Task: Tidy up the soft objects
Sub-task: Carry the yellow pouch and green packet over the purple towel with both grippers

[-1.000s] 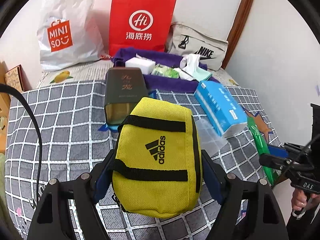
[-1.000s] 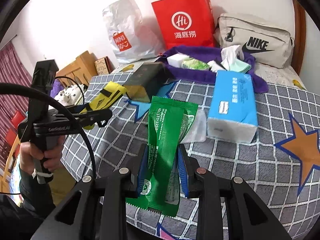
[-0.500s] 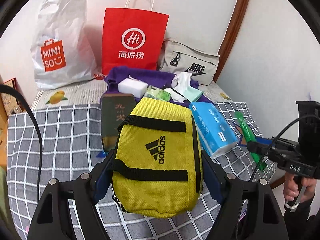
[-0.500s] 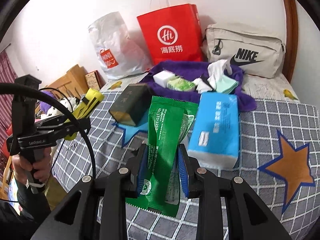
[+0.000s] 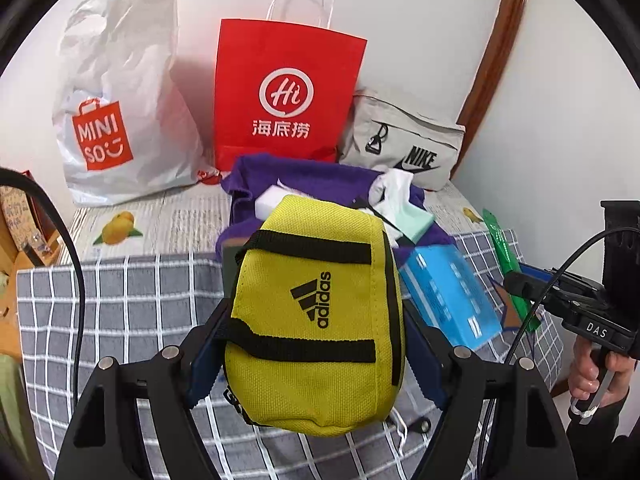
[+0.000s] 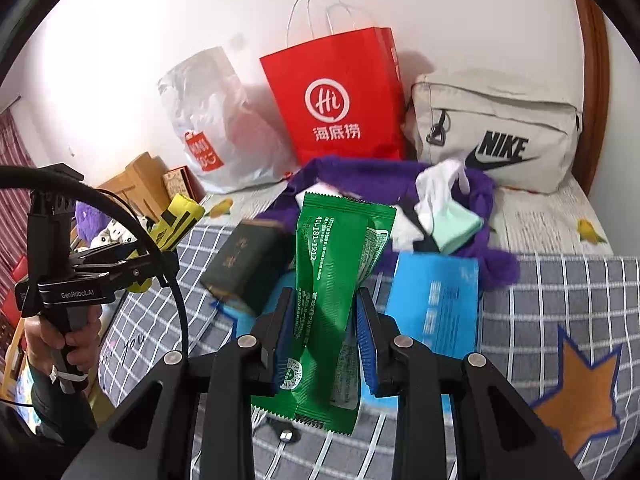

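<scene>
The left hand-held gripper (image 5: 316, 344) is clamped on a yellow Adidas pouch (image 5: 316, 312), which sits upright between its fingers, above the checked bedspread (image 5: 120, 300). The right hand-held gripper (image 6: 324, 332) pinches a green packet (image 6: 332, 280) upright. Beyond both lie a blue tissue pack (image 6: 436, 300) and a purple cloth (image 5: 320, 178) heaped with small items.

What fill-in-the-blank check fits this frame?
1. The left gripper holds a ____ adidas pouch.
2. The right gripper grips a ____ packet.
3. The red paper bag stands between the Miniso bag and the ____ bag.

Missing: yellow; green; Nike
</scene>
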Tool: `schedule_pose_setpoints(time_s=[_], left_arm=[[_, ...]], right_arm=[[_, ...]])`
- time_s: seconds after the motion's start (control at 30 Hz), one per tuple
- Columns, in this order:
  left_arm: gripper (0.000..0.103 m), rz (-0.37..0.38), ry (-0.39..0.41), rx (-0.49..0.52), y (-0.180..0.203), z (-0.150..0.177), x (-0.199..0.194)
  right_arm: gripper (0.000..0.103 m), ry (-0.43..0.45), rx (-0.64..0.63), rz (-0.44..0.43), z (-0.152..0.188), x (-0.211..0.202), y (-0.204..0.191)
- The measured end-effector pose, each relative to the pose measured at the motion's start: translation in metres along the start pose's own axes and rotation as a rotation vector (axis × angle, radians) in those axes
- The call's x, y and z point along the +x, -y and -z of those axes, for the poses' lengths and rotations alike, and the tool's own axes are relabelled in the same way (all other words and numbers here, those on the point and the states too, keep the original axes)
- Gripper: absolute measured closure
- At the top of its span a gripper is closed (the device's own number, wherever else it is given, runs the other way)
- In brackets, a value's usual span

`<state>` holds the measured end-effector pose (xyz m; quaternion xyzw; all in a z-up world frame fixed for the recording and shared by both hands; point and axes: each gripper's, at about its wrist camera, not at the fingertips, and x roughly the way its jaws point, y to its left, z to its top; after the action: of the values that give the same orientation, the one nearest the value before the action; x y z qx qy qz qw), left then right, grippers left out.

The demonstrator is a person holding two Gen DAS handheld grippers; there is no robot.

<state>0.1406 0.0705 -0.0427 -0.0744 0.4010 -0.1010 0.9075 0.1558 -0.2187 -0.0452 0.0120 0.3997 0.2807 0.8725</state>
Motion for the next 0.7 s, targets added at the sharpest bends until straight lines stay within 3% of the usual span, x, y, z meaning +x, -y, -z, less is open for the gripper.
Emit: schedule_pose_setpoints(time_s=[0.23,0.7], left_arm=[[0.025,-0.039,0.015,-0.012,-0.009,-0.028,0.021],[0.025,-0.016,-0.023,-0.045,-0.034,-0.073,0.086]], right_arm=[[0.073,0.002,-0.006,0.016,-0.031,0.019,0.017],[0.073,-0.020,0.001,0.059,-0.084,0.074,0.054]])
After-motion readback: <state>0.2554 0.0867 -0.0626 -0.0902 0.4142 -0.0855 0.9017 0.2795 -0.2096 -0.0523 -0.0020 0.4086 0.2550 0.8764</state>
